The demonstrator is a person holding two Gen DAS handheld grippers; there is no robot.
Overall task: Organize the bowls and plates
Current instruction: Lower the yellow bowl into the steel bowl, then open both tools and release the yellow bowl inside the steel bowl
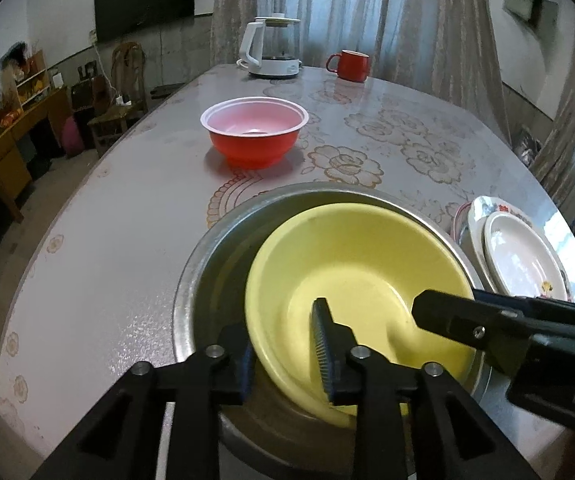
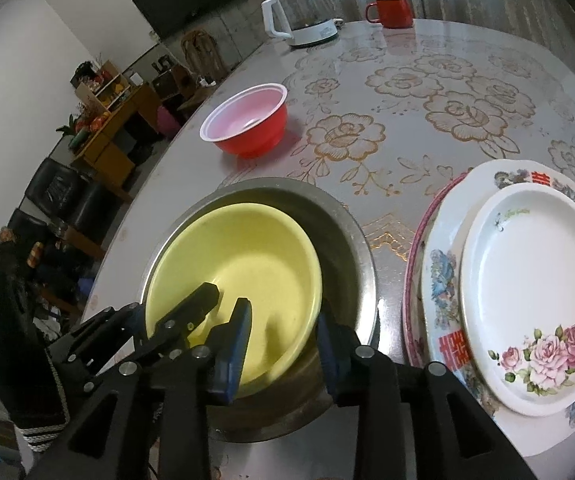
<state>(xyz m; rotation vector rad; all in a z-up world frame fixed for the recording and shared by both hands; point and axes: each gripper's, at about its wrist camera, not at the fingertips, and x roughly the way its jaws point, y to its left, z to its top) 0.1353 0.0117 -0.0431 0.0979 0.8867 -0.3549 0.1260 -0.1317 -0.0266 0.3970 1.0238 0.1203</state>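
A yellow bowl (image 1: 359, 264) (image 2: 247, 248) sits tilted inside a larger steel bowl (image 1: 215, 264) (image 2: 343, 240) near the table's front edge. My left gripper (image 1: 283, 360) (image 2: 171, 304) straddles the yellow bowl's near-left rim, one finger inside and one outside, jaws apart and not pressing. My right gripper (image 2: 283, 348) straddles the rim on the other side the same way, open; one of its fingers (image 1: 447, 320) reaches into the bowl. A red bowl (image 1: 253, 148) (image 2: 251, 136) with a pale inside stands alone further back.
To the right of the steel bowl lies a stack of plates: a small flowered plate (image 2: 535, 280) (image 1: 523, 256) on a larger patterned plate (image 2: 439, 280). A white kettle (image 1: 275, 48) (image 2: 303, 16) and a red mug (image 1: 351, 66) (image 2: 393, 12) stand at the far edge.
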